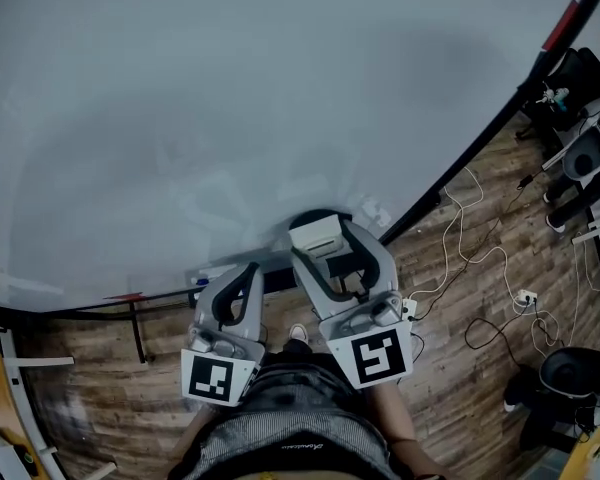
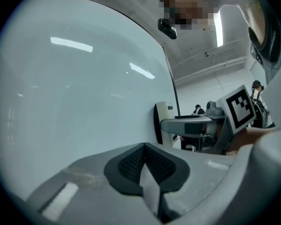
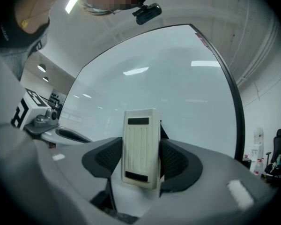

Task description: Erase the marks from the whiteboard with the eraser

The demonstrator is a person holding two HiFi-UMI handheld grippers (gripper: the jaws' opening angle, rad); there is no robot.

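Observation:
The whiteboard (image 1: 230,98) fills most of the head view; its surface looks wiped, with only faint smears low in the middle and no clear marks. My right gripper (image 1: 338,258) is shut on a white ribbed eraser (image 1: 316,236), held at the board's lower edge. In the right gripper view the eraser (image 3: 140,146) stands upright between the pads, with the whiteboard (image 3: 178,78) behind it. My left gripper (image 1: 248,273) hangs beside it to the left, shut and holding nothing; its pads (image 2: 131,165) meet, and the whiteboard (image 2: 75,88) lies to their left.
A black frame (image 1: 470,158) edges the board. On the ledge (image 1: 90,306) below lie a red marker (image 1: 125,296) and a small blue item (image 1: 202,280). White cables (image 1: 480,268) and a power strip (image 1: 525,298) lie on the wooden floor at right, near dark equipment (image 1: 570,368).

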